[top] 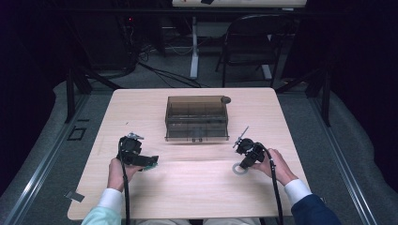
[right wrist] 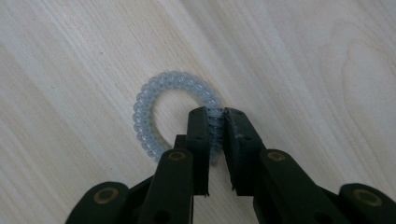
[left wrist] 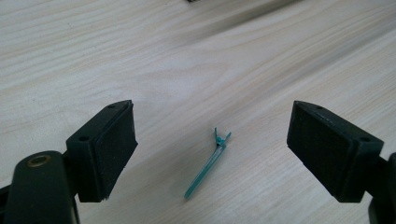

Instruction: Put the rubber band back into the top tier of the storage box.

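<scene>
- On the left, I am holding my left gripper (top: 149, 165) low over the wooden table (top: 187, 192), near the front left part of the top, with my hand (top: 118, 172) gripping it from behind and its cable trailing back toward me.
- In the left gripper view its jaws are standing wide apart with nothing between the pads but bare wood and a small green clip (left wrist: 207, 164); the clip is lying flat on the table in the gap, a little nearer the left pad, touching neither.
- From the high view I am seeing the green clip (top: 149, 168) just at the tip of that gripper.
- In the middle, farther back on the table, a smoky transparent organizer box (top: 197, 118) is sitting with its compartments open to the top; it is well apart from both grippers.
- On the right, I am holding my right gripper (top: 245, 165) down at the table, angled toward the front.
- In the right gripper view its jaws are pinching together on the right side of a pale blue spiral hair tie (right wrist: 154, 109), the coil squeezed between the pads while the rest of the ring is lying flat on the wood.
- From the high view the hair tie (top: 238, 170) is lying right under that gripper's tip, near the front right of the table.
</scene>
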`<act>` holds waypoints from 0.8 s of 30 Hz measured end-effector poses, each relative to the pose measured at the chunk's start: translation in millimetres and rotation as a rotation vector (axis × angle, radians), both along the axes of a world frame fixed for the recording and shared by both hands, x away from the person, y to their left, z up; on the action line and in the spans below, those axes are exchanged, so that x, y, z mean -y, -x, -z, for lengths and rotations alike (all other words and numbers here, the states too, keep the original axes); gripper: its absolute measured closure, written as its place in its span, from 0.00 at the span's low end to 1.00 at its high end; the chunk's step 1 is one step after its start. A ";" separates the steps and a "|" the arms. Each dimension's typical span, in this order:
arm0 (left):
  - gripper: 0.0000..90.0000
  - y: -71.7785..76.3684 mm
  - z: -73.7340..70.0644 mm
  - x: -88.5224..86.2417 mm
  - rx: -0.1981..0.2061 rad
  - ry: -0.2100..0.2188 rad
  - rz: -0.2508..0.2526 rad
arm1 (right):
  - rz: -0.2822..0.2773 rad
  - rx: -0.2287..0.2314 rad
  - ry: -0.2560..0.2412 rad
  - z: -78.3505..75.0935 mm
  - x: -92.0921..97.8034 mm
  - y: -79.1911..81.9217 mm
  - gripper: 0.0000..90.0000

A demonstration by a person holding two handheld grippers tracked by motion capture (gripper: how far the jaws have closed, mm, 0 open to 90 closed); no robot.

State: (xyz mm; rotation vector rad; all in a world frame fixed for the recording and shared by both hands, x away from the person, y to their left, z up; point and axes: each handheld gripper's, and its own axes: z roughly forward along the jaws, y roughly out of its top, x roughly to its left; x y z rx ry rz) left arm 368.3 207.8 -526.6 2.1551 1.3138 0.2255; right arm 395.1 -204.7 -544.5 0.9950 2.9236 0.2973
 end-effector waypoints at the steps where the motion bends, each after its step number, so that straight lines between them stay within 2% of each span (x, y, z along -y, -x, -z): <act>1: 0.17 0.0 0.0 0.0 0.000 0.000 0.000 | -0.005 -0.002 0.008 -1.1 0.0 -0.4 0.91; 2: 0.17 0.0 -0.1 0.0 0.000 0.000 0.000 | -0.003 -0.002 -0.002 -1.2 0.1 -0.4 0.91; 4: 0.17 0.1 -0.1 0.1 0.000 0.001 0.001 | -0.006 0.003 0.013 -3.5 0.4 -1.0 0.91; 12: 0.17 -0.2 0.1 -1.1 -0.003 0.000 0.002 | 0.003 -0.003 -0.024 -10.1 3.3 -3.3 0.92; 14: 0.17 -0.2 0.2 -1.6 -0.003 0.001 -0.001 | 0.000 -0.002 -0.012 -13.1 4.5 -4.3 0.92; 15: 0.17 -0.2 0.3 -1.6 -0.004 0.002 -0.003 | 0.015 -0.005 -0.040 -12.4 5.1 -3.8 0.92; 17: 0.17 -0.4 0.3 -1.6 -0.005 0.002 -0.003 | 0.008 -0.009 -0.022 -14.9 6.4 -5.5 0.92; 18: 0.17 -0.5 0.2 -1.7 -0.003 0.000 0.000 | 0.023 -0.006 -0.046 -13.9 6.8 -5.2 0.92; 22: 0.17 -0.6 -0.2 -2.0 -0.004 0.002 0.002 | 0.019 -0.004 -0.026 -18.7 9.0 -9.9 0.92; 23: 0.17 -0.7 -0.2 -2.1 -0.005 0.002 0.001 | 0.031 -0.009 -0.049 -17.9 9.2 -10.0 0.92; 24: 0.16 -0.7 0.0 -2.2 -0.005 0.001 0.002 | 0.019 -0.006 -0.029 -19.8 9.8 -12.1 0.92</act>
